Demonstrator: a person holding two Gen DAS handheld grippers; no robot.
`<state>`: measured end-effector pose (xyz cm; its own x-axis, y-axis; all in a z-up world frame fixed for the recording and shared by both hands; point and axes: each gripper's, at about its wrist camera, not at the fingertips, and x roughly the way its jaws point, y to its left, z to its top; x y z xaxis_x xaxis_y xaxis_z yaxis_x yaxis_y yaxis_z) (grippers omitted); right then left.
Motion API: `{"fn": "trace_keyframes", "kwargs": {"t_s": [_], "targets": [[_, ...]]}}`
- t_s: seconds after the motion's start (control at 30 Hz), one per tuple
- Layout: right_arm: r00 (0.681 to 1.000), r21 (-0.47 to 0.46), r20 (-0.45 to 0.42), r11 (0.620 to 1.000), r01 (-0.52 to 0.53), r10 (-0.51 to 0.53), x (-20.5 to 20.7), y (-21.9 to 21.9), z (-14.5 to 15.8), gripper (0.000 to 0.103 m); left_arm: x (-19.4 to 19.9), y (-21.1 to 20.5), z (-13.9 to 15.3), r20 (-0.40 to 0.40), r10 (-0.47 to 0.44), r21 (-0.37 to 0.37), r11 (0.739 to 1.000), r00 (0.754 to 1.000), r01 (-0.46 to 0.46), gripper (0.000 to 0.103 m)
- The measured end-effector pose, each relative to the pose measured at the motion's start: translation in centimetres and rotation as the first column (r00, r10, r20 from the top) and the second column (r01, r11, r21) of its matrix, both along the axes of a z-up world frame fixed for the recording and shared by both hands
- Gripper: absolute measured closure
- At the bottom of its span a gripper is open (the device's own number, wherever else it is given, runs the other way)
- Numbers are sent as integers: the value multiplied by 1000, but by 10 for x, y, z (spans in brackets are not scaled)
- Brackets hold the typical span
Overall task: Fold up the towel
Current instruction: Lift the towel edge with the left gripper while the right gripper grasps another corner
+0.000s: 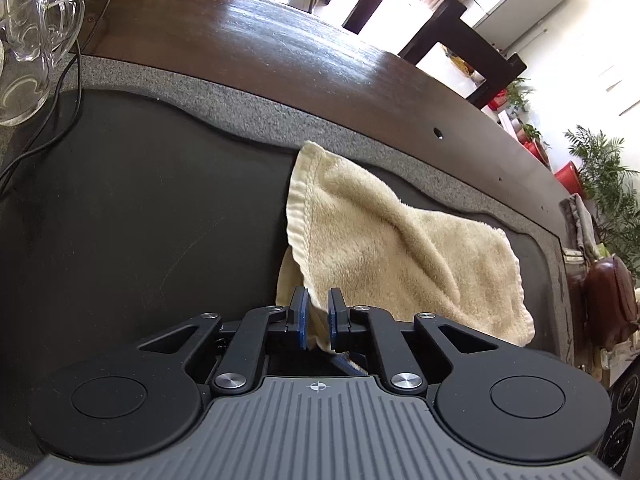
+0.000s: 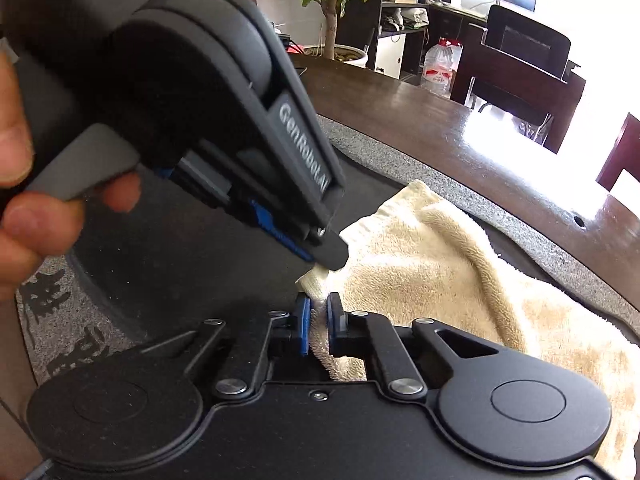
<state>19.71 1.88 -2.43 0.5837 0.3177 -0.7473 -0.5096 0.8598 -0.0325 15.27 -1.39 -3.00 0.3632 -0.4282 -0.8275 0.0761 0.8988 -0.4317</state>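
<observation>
A cream terry towel (image 1: pixel 392 248) lies rumpled on a dark mat (image 1: pixel 140 208), partly lifted at its near edge. My left gripper (image 1: pixel 319 318) is shut on the towel's near hem, with cloth pinched between its blue pads. In the right wrist view the towel (image 2: pixel 432 256) spreads to the right. My right gripper (image 2: pixel 318 322) is shut on a towel edge close beside the left gripper (image 2: pixel 320 254), which comes in from the upper left and pinches the same corner. A hand (image 2: pixel 24 200) holds the left gripper's handle.
A glass pitcher (image 1: pixel 28 40) stands at the far left with a black cable (image 1: pixel 60 92) beside it. The mat has a grey speckled border (image 1: pixel 248 100) on a dark wooden table (image 1: pixel 300 52). Chairs, plants and a water bottle (image 2: pixel 440 66) stand beyond the table.
</observation>
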Motion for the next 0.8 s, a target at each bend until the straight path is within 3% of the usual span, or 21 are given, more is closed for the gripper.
{"fn": "trace_keyframes", "kwargs": {"t_s": [0.17, 0.53, 0.6, 0.67, 0.8], "targets": [[1000, 21, -1, 1000, 4, -4, -5, -4, 5, 94, 14, -2, -6, -18, 19, -31, 999, 1000, -19, 71], [1000, 64, -22, 998, 9, -7, -21, -9, 18, 94, 48, -7, -31, -86, 74, -80, 994, 994, -81, 69], [1000, 70, -27, 998, 7, -6, -24, -10, 20, 94, 49, -9, -32, -77, 64, -78, 995, 995, -70, 72], [999, 75, -32, 997, 6, -4, -28, -10, 22, 94, 49, -10, -34, -81, 50, -74, 996, 995, -56, 88], [999, 85, -43, 996, 4, 0, -35, -10, 26, 94, 38, 0, -34, -65, 54, -91, 994, 996, -60, 99]]}}
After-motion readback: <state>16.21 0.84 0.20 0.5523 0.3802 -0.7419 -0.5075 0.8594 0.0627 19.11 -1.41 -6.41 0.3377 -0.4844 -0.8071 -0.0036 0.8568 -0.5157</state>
